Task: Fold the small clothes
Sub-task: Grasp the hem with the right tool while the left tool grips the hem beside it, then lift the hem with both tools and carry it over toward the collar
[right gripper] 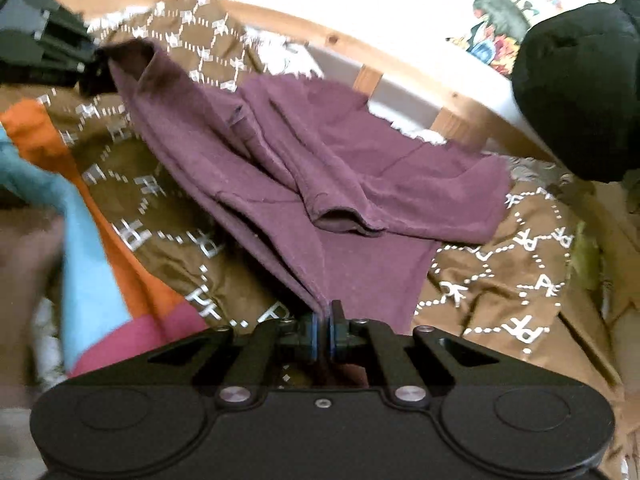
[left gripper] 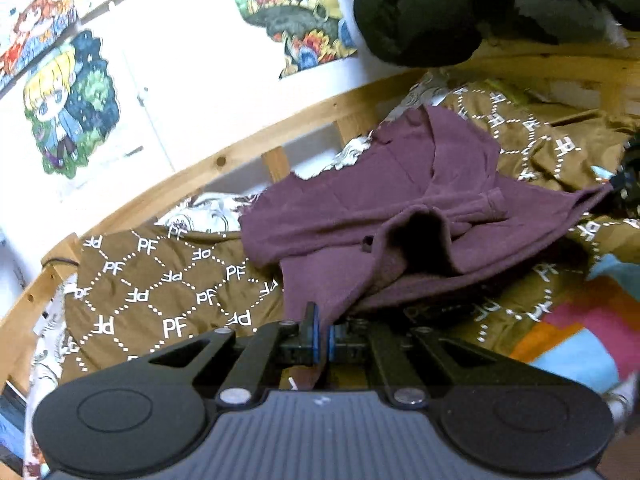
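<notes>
The left tongs (left gripper: 322, 330) are clamped on one corner of a small purple garment (left gripper: 400, 208), the cloth pinched between the blue pads. The right tongs (right gripper: 329, 330) are clamped on another corner of the same garment (right gripper: 320, 168), where a fold of its hem runs straight into the closed pads. The garment lies spread on a bed, over a brown cover (left gripper: 160, 280) printed with white dotted diamonds and the letters PF, and its near edge is lifted toward both tongs. One sleeve with a cuff (right gripper: 344, 220) lies folded across the middle of the garment. In the right wrist view the left tongs appear at the upper left (right gripper: 94, 68), holding the far corner of the cloth. Beside the brown cover lies a blanket with orange, light blue and pink blocks (right gripper: 92, 280). Behind the bed runs a wooden rail (left gripper: 240, 160), and a white wall with colourful drawings (left gripper: 68, 104). A dark bundle of cloth (left gripper: 420, 12) hangs above the bed.
</notes>
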The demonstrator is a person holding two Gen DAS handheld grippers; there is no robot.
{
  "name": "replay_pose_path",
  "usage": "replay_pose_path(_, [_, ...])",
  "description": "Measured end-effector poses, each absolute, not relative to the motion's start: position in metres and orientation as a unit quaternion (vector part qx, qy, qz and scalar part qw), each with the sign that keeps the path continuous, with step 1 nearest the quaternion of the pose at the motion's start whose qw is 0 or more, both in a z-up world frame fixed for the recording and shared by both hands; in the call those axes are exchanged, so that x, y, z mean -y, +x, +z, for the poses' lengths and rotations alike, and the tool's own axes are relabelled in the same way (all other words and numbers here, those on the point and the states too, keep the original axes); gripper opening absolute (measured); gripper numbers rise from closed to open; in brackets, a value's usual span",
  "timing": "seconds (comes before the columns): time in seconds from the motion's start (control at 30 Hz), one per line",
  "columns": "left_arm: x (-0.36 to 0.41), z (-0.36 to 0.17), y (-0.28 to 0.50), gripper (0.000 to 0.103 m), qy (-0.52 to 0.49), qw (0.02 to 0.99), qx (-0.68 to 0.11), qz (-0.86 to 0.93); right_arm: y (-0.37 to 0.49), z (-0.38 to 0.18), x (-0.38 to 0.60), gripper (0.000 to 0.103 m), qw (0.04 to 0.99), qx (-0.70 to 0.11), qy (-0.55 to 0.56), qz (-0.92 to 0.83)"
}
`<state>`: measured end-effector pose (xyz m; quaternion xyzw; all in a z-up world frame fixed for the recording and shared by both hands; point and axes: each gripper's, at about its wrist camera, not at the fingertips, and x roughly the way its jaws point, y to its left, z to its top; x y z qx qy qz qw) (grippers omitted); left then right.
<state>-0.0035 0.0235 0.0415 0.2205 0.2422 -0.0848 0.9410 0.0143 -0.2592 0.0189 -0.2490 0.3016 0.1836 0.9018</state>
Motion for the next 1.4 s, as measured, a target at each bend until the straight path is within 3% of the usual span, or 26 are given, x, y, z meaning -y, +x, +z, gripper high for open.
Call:
replay_pose_path(0.33, [-0.037, 0.075, -0.065, 0.004, 0.241, 0.936, -0.228, -0.118, -0.056, 0.081, 0.276, 0.004, 0.907, -0.313, -0.161, 0.229])
replay_pose_path(0.63, [-0.047, 0.091, -0.053, 0.004, 0.242, 0.927, -0.248, -0.141, -0.076, 0.091, 0.278, 0.004, 0.888, -0.334, -0.114, 0.293])
replay_pose_path(1.03, [-0.018, 0.128, 0.115, 0.005, 0.193, 0.941, -0.271, -0.06, 0.053, 0.114, 0.294, 0.004, 0.939, -0.217, -0.142, 0.226])
replay_pose_path(1.4, [0.003, 0.091, 0.27, 0.005, 0.204, 0.935, -0.289, 0.014, 0.223, 0.077, 0.288, 0.005, 0.973, -0.161, -0.106, 0.13])
